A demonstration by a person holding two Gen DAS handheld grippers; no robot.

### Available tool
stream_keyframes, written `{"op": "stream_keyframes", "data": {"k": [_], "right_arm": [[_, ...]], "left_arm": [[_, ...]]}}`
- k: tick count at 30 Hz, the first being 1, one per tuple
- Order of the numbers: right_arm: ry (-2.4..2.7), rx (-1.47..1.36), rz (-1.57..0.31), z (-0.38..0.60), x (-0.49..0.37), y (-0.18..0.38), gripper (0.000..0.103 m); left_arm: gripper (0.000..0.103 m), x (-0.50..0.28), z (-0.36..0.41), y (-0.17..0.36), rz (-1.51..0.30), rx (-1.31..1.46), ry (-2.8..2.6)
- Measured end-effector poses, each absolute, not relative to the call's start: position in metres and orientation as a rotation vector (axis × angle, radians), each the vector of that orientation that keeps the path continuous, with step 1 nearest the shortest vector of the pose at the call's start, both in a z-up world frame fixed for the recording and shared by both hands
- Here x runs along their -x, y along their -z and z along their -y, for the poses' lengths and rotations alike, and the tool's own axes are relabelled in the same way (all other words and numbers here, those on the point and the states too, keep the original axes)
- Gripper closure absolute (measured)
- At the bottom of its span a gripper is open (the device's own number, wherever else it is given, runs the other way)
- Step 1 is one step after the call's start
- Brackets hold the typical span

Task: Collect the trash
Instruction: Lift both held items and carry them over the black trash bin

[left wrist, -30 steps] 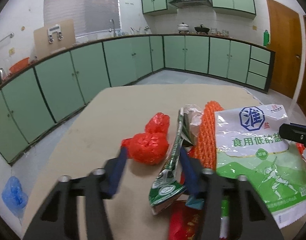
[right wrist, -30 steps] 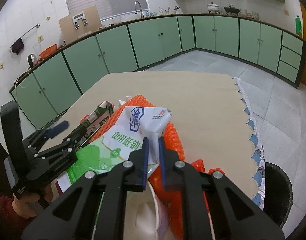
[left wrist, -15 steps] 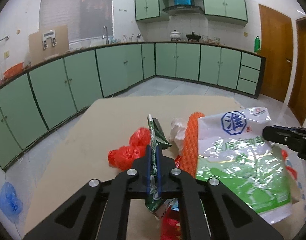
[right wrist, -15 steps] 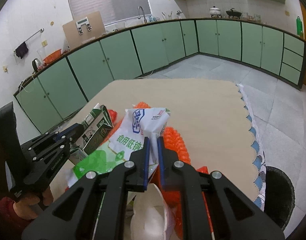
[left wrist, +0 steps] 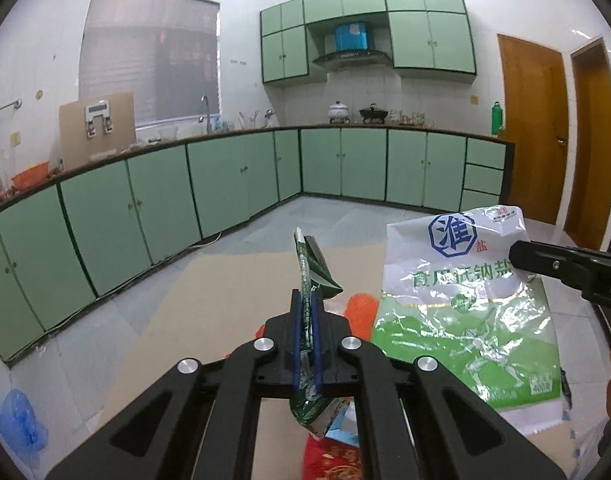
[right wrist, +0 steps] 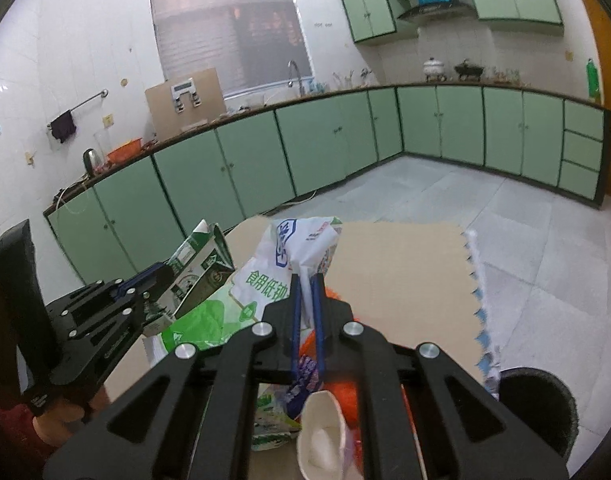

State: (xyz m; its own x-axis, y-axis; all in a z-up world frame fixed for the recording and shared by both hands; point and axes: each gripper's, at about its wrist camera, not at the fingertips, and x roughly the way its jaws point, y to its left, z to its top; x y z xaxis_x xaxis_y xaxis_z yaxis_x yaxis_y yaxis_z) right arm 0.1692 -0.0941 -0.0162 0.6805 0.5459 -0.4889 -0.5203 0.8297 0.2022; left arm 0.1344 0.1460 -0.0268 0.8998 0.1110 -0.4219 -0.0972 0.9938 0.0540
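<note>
My left gripper point(left wrist: 305, 300) is shut on a flattened green milk carton point(left wrist: 311, 268), held up off the tan table point(left wrist: 209, 300). In the right wrist view the same carton point(right wrist: 201, 264) sticks out of the left gripper point(right wrist: 153, 276). My right gripper point(right wrist: 306, 284) is shut on the top corner of a white and green salt bag point(right wrist: 261, 280). The bag hangs lifted beside the carton. From the left wrist view the salt bag point(left wrist: 465, 312) hangs from the right gripper point(left wrist: 521, 254). Orange net point(left wrist: 359, 306) lies on the table under both.
A black bin point(right wrist: 537, 404) stands on the floor by the table's scalloped right edge. A white paper cup point(right wrist: 319, 432) and red wrapper point(left wrist: 333, 460) lie near me. A blue bag point(left wrist: 19, 428) sits on the floor at left. Green cabinets line the far walls.
My left gripper closed on the milk carton and lifted it. My right gripper rose with the salt bag. The table and the red bags dropped lower in both views.
</note>
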Motion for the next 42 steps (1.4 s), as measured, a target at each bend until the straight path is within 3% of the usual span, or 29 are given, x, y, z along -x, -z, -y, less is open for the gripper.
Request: {"op": "stream_keyframes", "data": {"k": [12, 34, 42], "right_arm": [[-0.468, -0.125, -0.550, 0.172, -0.159, 0.008, 0.098], [-0.383, -0.188, -0.515, 0.197, -0.165, -0.024, 0.098], [-0.251, -0.201, -0.516, 0.264, -0.152, -0.030, 0.098]], "left_arm": [[0.098, -0.134, -0.085, 0.010, -0.399, -0.044, 0.018], [0.098, -0.131, -0.078, -0.010, -0.384, -0.048, 0.015], [0.098, -0.142, -0.016, -0.010, -0.385, -0.036, 0.165]]}}
